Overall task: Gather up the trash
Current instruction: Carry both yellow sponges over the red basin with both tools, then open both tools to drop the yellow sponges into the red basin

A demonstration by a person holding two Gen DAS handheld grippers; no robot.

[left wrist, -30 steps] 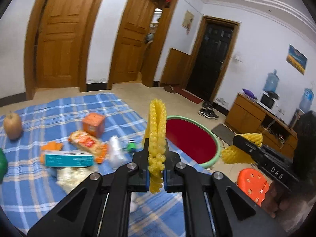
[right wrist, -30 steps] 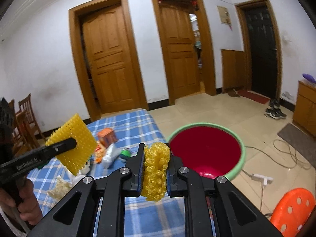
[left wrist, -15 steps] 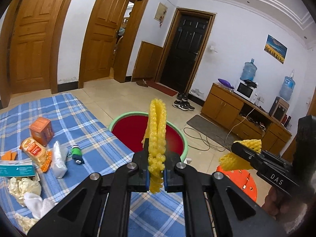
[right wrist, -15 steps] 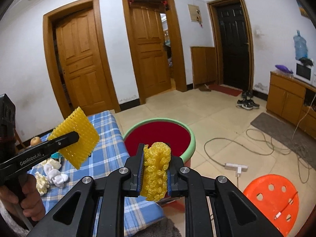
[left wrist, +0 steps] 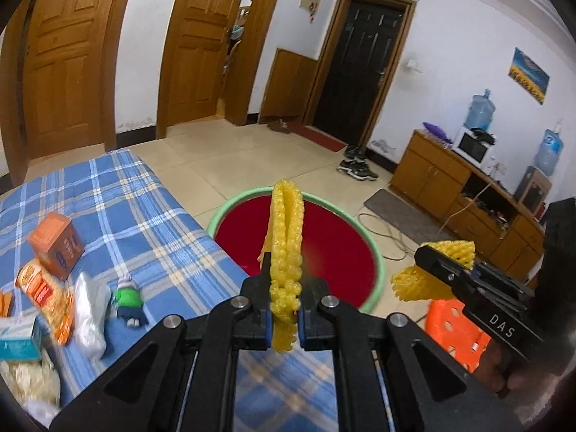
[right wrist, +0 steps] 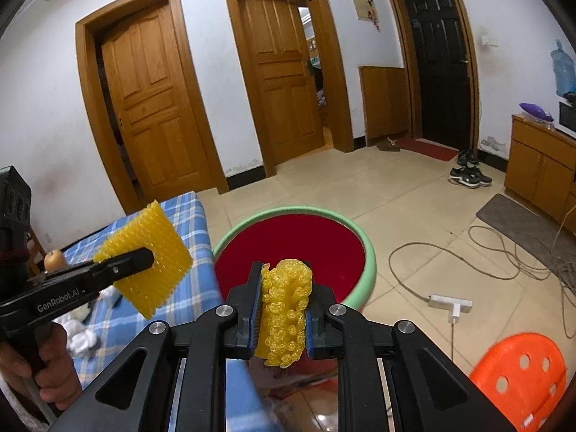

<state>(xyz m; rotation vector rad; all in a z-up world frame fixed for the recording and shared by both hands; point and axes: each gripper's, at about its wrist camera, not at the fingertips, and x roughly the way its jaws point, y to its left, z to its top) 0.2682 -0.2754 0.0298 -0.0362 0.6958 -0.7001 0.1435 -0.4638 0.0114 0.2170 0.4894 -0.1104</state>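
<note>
Trash on blue plaid bed (left wrist: 118,194): orange box (left wrist: 55,244), snack packet (left wrist: 45,293), white bag (left wrist: 88,315), teal box (left wrist: 16,338), crumpled tissue (right wrist: 81,336) near bed's right edge. Red basin (left wrist: 334,252), green rim, on floor beside bed edge; inside looks bare. Left gripper (left wrist: 284,259) and right gripper (right wrist: 284,309): jaws pressed together, yellow pads meeting, holding nothing.

I see a red basin (left wrist: 324,252) with a green rim, a blue-and-white plaid cloth (left wrist: 144,223), an orange stool (right wrist: 518,374), and yellow nubbed gripper pads (left wrist: 286,252).
</note>
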